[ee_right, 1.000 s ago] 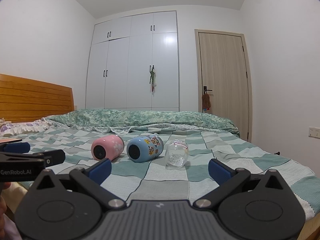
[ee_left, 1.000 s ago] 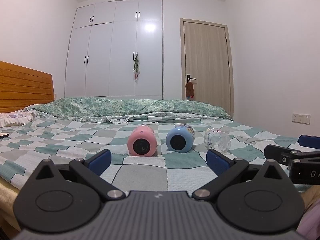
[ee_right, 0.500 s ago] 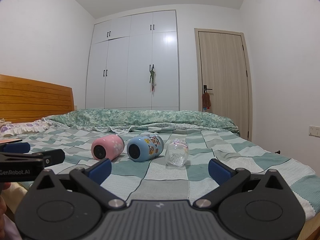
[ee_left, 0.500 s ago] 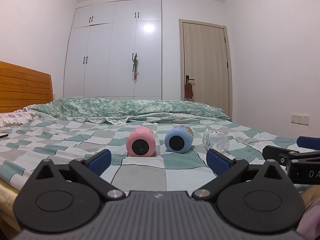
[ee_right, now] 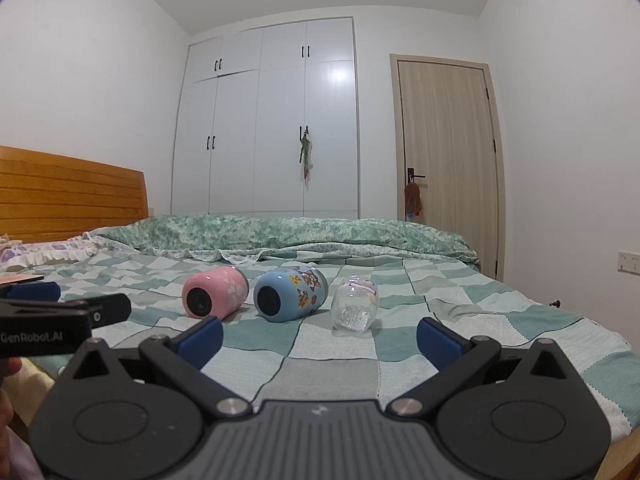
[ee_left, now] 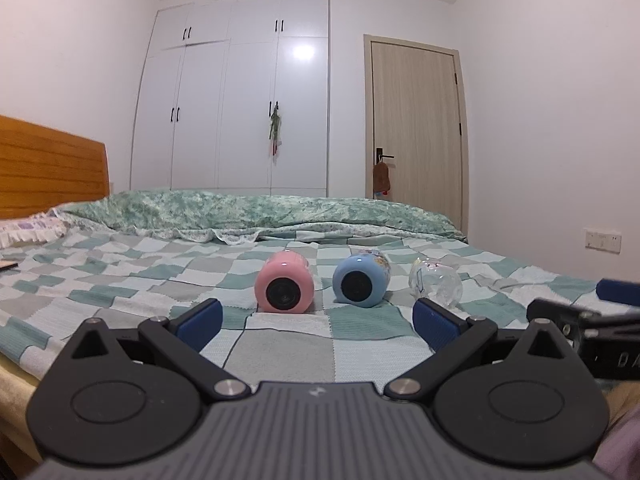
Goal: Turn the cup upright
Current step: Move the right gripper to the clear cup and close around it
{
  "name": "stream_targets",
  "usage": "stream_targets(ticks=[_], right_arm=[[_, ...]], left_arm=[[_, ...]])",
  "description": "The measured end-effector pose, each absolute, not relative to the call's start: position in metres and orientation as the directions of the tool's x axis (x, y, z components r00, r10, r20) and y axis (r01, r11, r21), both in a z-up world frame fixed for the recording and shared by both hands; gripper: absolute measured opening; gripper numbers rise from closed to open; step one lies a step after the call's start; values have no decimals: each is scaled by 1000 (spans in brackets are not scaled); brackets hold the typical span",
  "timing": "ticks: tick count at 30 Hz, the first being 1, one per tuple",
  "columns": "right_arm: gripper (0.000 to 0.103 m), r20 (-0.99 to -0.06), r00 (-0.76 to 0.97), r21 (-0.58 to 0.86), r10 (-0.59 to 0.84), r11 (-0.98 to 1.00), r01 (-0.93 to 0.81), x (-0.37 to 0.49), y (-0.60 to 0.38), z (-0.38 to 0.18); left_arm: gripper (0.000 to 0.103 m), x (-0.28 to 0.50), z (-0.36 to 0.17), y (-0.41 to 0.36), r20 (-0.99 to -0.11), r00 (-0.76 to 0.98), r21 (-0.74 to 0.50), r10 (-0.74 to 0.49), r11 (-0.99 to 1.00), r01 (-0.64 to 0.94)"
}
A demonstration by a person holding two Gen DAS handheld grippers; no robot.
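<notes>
Left gripper (ee_left: 316, 320): jaws wide apart, nothing between, low over near edge of checked bedspread (ee_left: 280, 356). Right gripper (ee_right: 320, 334): same, spread and empty. We see three cups on their sides in row mid-bed, well ahead of both: pink cup (ee_left: 285, 288) leftmost, blue cup (ee_left: 361, 285) just beside it, clear cup (ee_right: 355, 307) rightmost. We note wardrobe (ee_right: 272, 120) behind.
</notes>
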State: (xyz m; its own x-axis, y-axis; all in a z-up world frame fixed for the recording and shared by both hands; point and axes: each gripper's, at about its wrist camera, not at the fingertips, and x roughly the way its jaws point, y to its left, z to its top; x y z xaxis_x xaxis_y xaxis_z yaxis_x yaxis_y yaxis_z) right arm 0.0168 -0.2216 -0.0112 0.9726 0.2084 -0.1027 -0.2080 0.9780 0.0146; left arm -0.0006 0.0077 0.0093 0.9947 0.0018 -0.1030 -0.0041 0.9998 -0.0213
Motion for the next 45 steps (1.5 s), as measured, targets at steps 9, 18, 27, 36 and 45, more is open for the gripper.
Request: stream_targets(ticks=[9,18,27,36,45], right_arm=[[103,-103,971,4,217,976,-218,54,-215,23],[103,-241,950,-29,198,977,-211,148,-210,56],[103,-530,834,-36,155,978,-205,272,-199,49],[95,-737,663,6,130,983,-186,365,-198,13],[65,-732,642,63,229,961,-271,320,-214,28]], left_arm=[[103,38,45,11,-75,997,-26,-3,1000,1],[103,118,72,10,-148,988,3,-42,999,43],[103,202,68,11,-255,966,51,-49,997,64],[103,245,40,13,-389,919,47,-70,994,95],[103,227,47,5,-408,910,66,-71,992,108]])
